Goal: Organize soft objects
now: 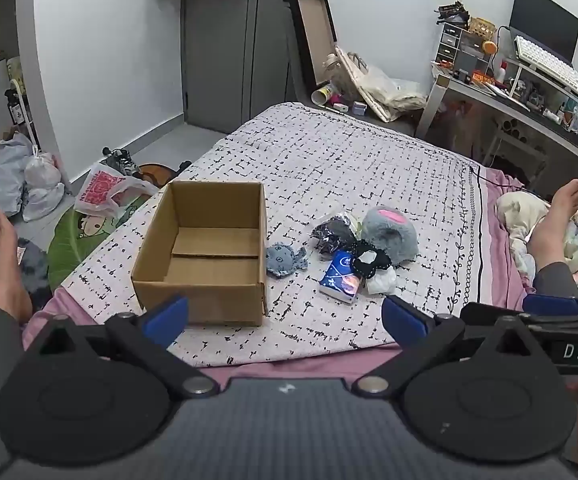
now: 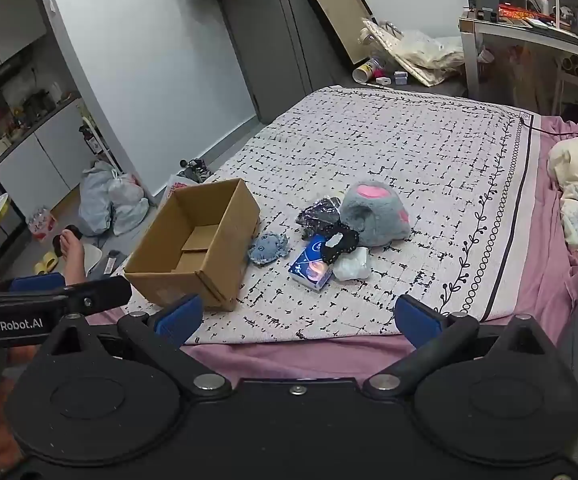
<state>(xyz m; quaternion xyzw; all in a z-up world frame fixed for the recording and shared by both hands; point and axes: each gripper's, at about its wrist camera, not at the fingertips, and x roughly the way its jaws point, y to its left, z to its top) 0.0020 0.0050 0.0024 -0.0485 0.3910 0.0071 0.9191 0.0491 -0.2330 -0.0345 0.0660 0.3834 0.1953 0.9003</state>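
Observation:
An open, empty cardboard box [image 1: 205,252] [image 2: 197,240] stands on the patterned bed cover. To its right lies a small blue octopus plush [image 1: 285,260] [image 2: 267,249]. Beyond that is a pile: a grey furry plush with pink pads [image 1: 389,234] [image 2: 373,214], a dark fabric bundle [image 1: 333,234] [image 2: 317,212], a blue tissue pack [image 1: 339,278] [image 2: 309,266], a black lacy piece [image 1: 371,260] [image 2: 341,244] and a white crumpled item [image 1: 381,282] [image 2: 351,266]. My left gripper [image 1: 285,318] is open near the box's front. My right gripper [image 2: 299,318] is open, short of the pile. Neither holds anything.
The person's bare feet [image 1: 3,240] [image 1: 557,216] flank the bed cover [image 1: 369,160]. A pink sheet lies under it. Bags [image 1: 29,184] and a mat crowd the floor at left. A cluttered desk [image 1: 529,88] stands at the right, a door behind.

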